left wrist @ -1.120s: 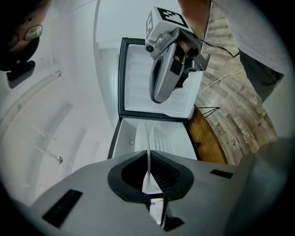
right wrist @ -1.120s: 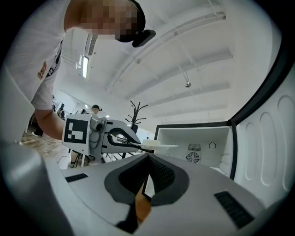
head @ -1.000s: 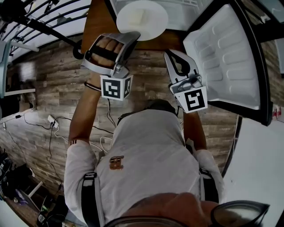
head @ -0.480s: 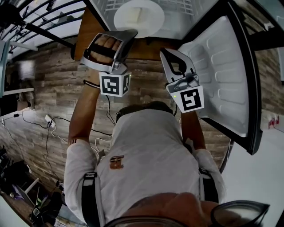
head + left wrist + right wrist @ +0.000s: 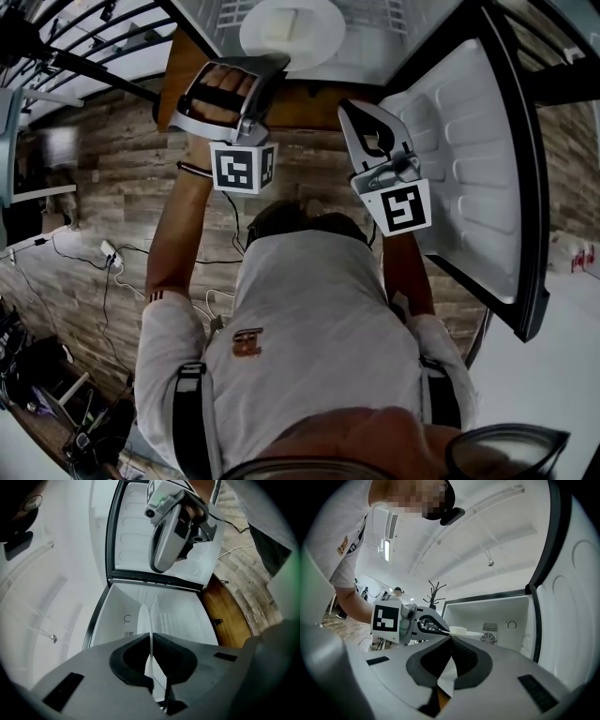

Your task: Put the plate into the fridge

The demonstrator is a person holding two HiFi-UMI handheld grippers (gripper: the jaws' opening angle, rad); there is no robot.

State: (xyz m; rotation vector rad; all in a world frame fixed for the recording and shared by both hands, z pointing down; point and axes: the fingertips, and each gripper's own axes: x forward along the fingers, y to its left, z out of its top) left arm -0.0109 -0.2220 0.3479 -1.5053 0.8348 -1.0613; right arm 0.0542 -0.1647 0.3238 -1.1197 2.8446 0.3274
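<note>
A white plate (image 5: 292,33) with a pale block on it is held by its near rim in my left gripper (image 5: 270,67), at the mouth of the open fridge (image 5: 375,37). In the left gripper view the plate (image 5: 143,620) shows edge-on, pinched between the jaws of the left gripper (image 5: 151,638), with the white fridge compartment (image 5: 183,618) behind it. My right gripper (image 5: 361,117) hangs beside it on the right, shut and empty. The right gripper view shows the right gripper (image 5: 450,638) with its jaws together, and beyond it the left gripper (image 5: 423,623) with the plate (image 5: 465,631).
The fridge door (image 5: 478,159) stands swung open on the right, close to my right gripper. A brown wooden surface (image 5: 309,98) lies below the fridge opening. A fan grille (image 5: 489,638) and a dial (image 5: 512,625) sit on the fridge's back wall. Cables (image 5: 103,258) trail over the plank floor.
The left gripper and the plate have moved forward towards the fridge opening, and more of the fridge's inside shows. The right gripper stays beside it, still shut.
</note>
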